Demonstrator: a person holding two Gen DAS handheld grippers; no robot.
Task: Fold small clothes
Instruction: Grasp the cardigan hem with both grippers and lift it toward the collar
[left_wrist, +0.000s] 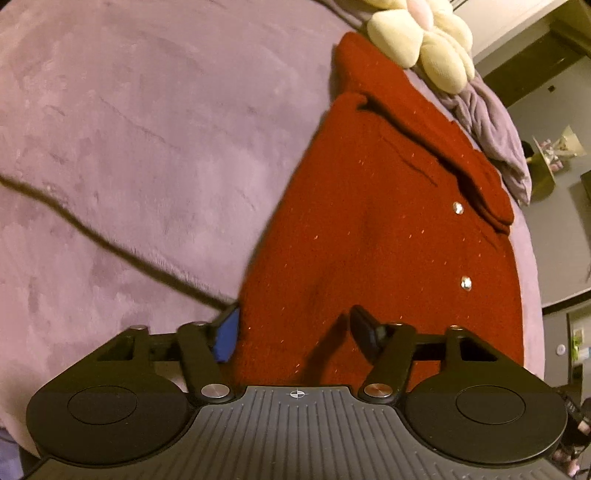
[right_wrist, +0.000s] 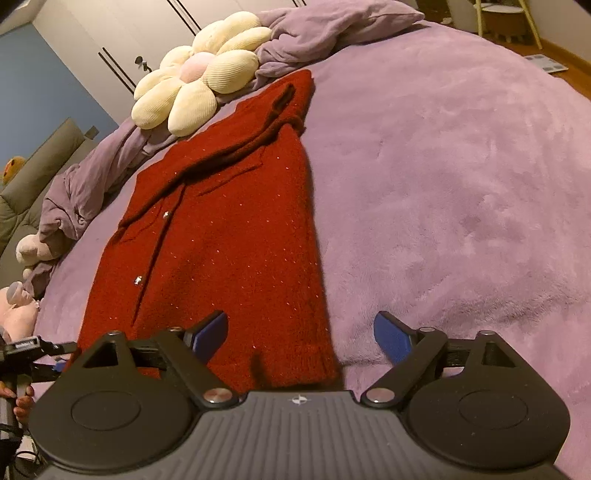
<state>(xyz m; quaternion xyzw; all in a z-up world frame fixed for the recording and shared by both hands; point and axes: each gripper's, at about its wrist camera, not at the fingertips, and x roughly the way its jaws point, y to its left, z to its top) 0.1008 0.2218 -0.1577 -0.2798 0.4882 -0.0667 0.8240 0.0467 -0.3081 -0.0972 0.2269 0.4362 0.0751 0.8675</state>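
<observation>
A red knit cardigan (left_wrist: 388, 229) with silver buttons lies flat on a purple blanket (left_wrist: 129, 147), a sleeve folded across its upper part. My left gripper (left_wrist: 295, 328) is open, its fingers straddling the cardigan's near hem, one pad at the left edge. In the right wrist view the cardigan (right_wrist: 229, 229) lies lengthwise ahead. My right gripper (right_wrist: 301, 332) is open over the hem's right corner, its left pad above the cloth and its right pad above the blanket (right_wrist: 461, 184). Neither gripper holds anything.
A cream flower-shaped cushion (right_wrist: 195, 77) and a bunched purple quilt (right_wrist: 325, 33) lie beyond the cardigan's collar. Plush toys (right_wrist: 29, 254) sit at the bed's left edge. The cushion also shows in the left wrist view (left_wrist: 424, 40). A dark crease (left_wrist: 110, 240) crosses the blanket.
</observation>
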